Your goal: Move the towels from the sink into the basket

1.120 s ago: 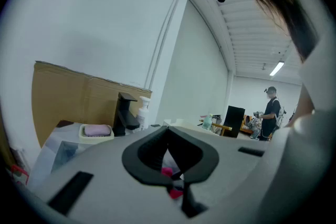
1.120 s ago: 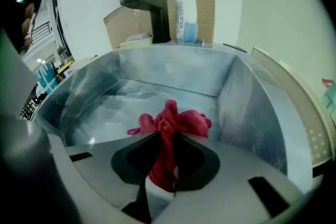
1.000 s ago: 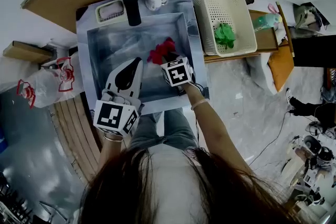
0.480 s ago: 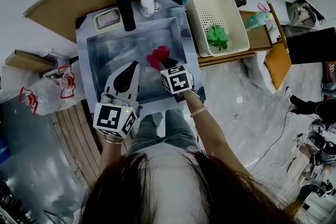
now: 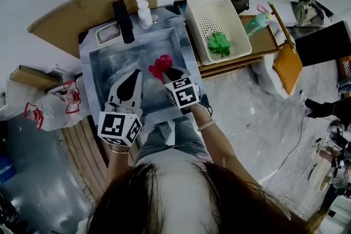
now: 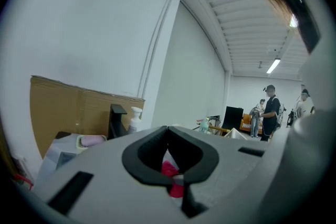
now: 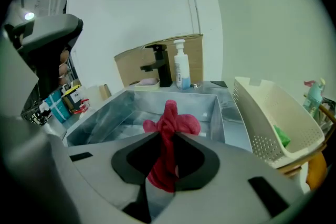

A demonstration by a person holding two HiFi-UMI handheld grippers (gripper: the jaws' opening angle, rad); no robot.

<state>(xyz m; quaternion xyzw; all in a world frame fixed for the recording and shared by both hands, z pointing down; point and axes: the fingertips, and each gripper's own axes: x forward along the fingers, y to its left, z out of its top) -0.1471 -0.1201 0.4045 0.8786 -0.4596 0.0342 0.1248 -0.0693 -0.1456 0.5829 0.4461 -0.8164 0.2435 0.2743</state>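
Red towel (image 7: 172,122) — right gripper (image 7: 166,140), seemingly aloft

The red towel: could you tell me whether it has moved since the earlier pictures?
Yes. The red towel, in the right gripper, has lifted off the sink floor.

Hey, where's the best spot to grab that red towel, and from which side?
Pinch the bunched middle of the red towel from above: it is soft and crumpled, so a gathered fold fills the jaws. The right gripper grips it so, over the sink.
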